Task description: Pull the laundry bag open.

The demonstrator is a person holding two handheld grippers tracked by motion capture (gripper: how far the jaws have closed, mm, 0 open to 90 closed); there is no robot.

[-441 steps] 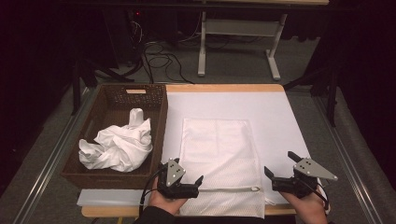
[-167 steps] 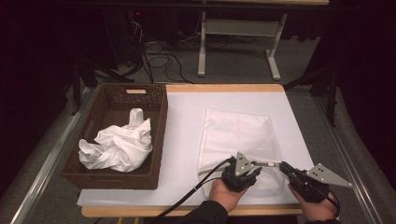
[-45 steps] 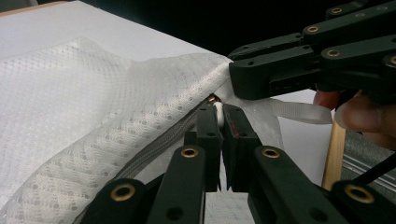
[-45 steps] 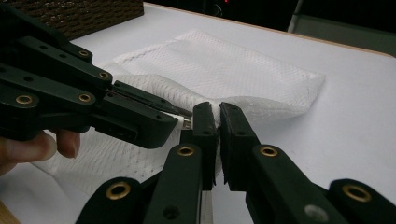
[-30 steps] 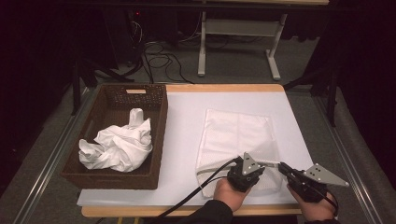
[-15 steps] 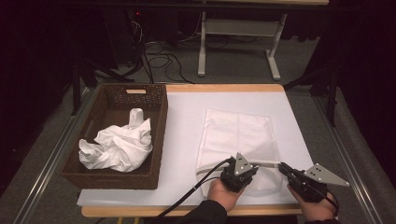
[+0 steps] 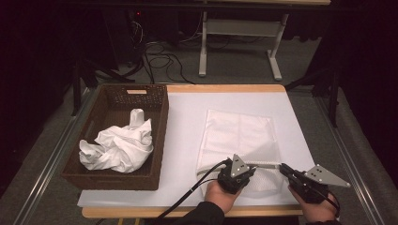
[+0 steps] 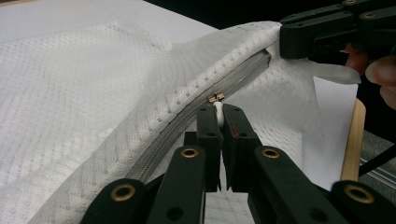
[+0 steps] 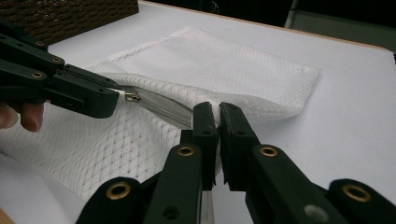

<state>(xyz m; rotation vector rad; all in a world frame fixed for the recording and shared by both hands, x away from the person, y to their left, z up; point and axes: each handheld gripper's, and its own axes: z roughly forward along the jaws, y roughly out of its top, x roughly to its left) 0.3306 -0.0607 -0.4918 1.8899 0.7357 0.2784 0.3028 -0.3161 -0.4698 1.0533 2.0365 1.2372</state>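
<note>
Mid-zip on a mesh bag lying near the surface's front edge. Left claw pinched shut on the white zipper pull; right claw clamped on the bag's corner just ahead. Next: steady pull along the zipper, corner kept taut. Zipper edge stretched between both claws, bag's length reaching away beyond them.

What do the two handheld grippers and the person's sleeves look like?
Both the left gripper and the right gripper are black with brass-coloured rivets, each topped by a grey three-cornered plate. A black cable trails from the left one. The left sleeve is dark.
</note>
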